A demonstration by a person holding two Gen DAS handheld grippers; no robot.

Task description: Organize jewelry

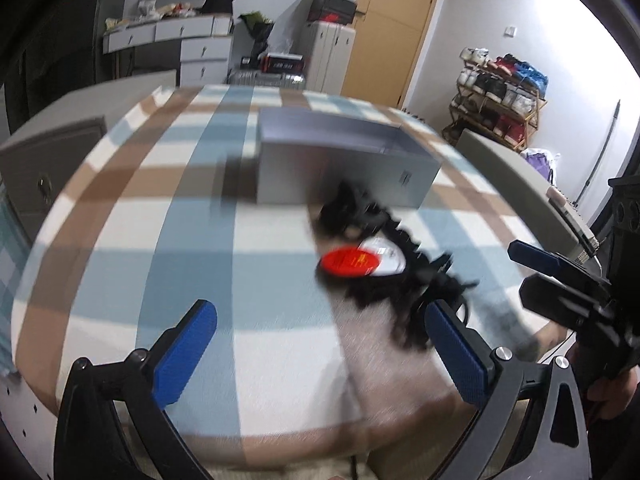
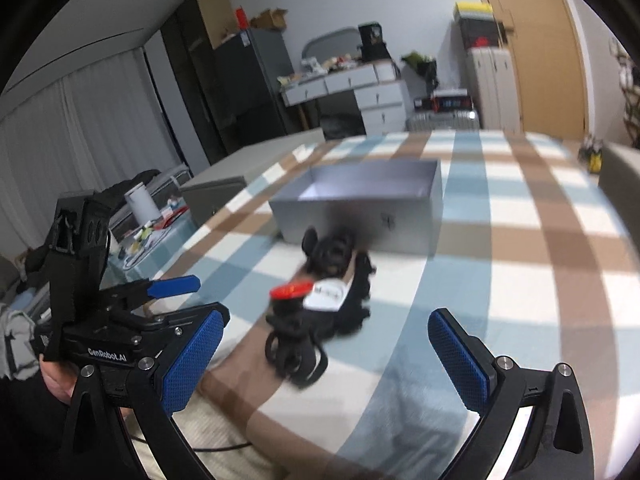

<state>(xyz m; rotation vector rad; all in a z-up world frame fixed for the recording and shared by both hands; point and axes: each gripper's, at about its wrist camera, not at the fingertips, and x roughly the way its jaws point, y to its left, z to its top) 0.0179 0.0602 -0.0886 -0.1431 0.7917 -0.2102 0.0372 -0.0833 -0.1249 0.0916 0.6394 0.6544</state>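
A tangled pile of black jewellery lies on the plaid bedspread, with a red disc and a white card on top. Just behind it stands an open grey box. My left gripper is open, and the pile sits ahead by its right finger. My right gripper comes in from the right edge. In the right wrist view, my right gripper is open with the pile just beyond its tips. The box stands behind, and one of the left gripper's fingers shows at the left.
A grey cabinet stands beside the bed at the left. A low table with clutter lies past the bed's left edge. Drawers, a wooden door and a shoe rack line the far walls.
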